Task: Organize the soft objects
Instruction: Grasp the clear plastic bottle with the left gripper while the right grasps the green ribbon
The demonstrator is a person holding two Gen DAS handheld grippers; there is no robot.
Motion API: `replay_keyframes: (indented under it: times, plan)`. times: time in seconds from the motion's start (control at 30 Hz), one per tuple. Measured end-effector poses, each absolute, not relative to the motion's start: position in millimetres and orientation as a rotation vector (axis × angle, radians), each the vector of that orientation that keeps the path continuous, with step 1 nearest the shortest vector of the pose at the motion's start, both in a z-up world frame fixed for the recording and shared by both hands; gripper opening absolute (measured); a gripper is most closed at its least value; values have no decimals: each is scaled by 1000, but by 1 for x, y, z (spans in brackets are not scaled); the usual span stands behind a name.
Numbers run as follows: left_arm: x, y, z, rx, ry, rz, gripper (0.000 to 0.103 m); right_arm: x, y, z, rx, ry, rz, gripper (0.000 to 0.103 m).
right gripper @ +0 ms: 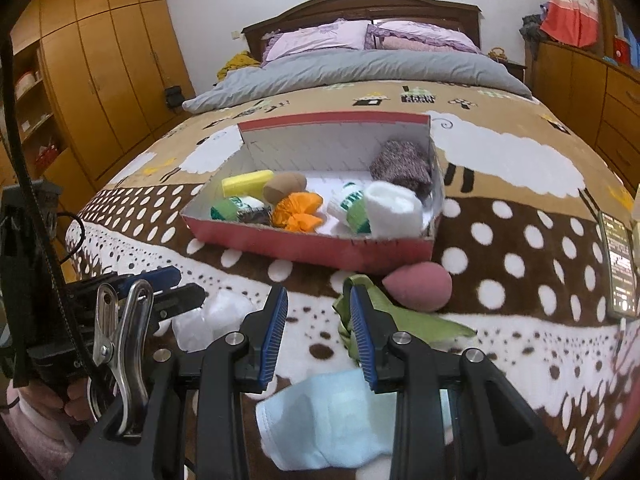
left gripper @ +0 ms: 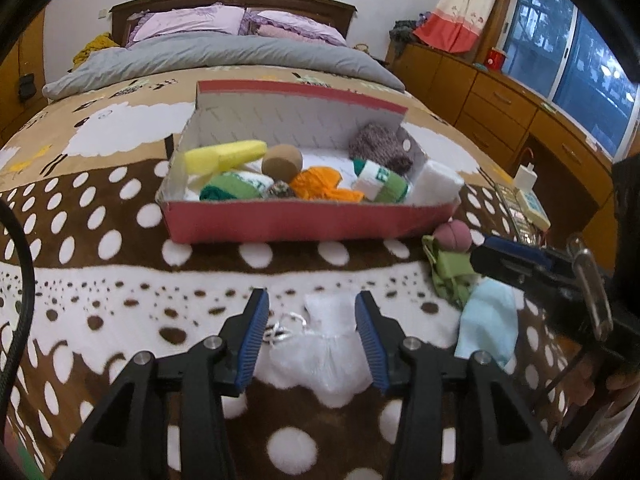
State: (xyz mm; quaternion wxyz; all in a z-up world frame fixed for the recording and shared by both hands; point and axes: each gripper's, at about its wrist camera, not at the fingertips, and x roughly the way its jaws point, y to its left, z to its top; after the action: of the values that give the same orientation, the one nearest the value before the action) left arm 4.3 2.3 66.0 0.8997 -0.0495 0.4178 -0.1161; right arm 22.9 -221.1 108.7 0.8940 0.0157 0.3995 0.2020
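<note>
A red cardboard box (left gripper: 280, 224) (right gripper: 320, 248) lies on the spotted blanket, holding several soft items: a yellow sponge, a brown ball, orange cloth, green-and-white rolls, a white roll and a purplish knit. My left gripper (left gripper: 312, 308) (right gripper: 176, 284) is open, its blue pads astride a white crinkled plastic bag (left gripper: 324, 340) (right gripper: 216, 316) without pressing it. My right gripper (right gripper: 318, 308) (left gripper: 492, 256) is open low over the blanket. A green cloth (right gripper: 400, 320) (left gripper: 452, 276) lies at its right pad, a light blue cloth (right gripper: 328, 420) (left gripper: 488, 320) under its fingers. Beside the box's near right corner rests a pink egg-shaped sponge (right gripper: 420, 286) (left gripper: 452, 234).
A phone (right gripper: 620, 264) lies on the blanket at the right, by a white charger (left gripper: 526, 174). A grey duvet (left gripper: 224, 60) and pillows cover the bed's far end. A wooden wardrobe (right gripper: 100, 92) stands left of the bed, a dresser (left gripper: 520, 120) to its right.
</note>
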Motion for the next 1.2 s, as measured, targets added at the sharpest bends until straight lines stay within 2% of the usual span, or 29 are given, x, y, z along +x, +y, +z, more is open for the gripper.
replay_keyframes:
  times: [0.7, 0.8, 0.9, 1.13, 1.17, 1.2]
  plan:
    - [-3, -21, 36, -9, 912, -265, 47, 22, -243, 87, 80, 880, 376, 34]
    - [-5, -24, 36, 0, 911, -290, 30, 23, -244, 85, 82, 885, 367, 40]
    - [-8, -27, 38, 10, 897, -305, 23, 25, -245, 83, 83, 888, 359, 40]
    - [-6, -19, 41, -29, 890, -293, 22, 31, -245, 77, 69, 899, 337, 43]
    - [-5, -17, 41, -37, 893, -290, 22, 31, -245, 76, 65, 898, 329, 45]
    - [-3, -15, 40, -47, 897, -288, 22, 32, -245, 75, 60, 897, 317, 52]
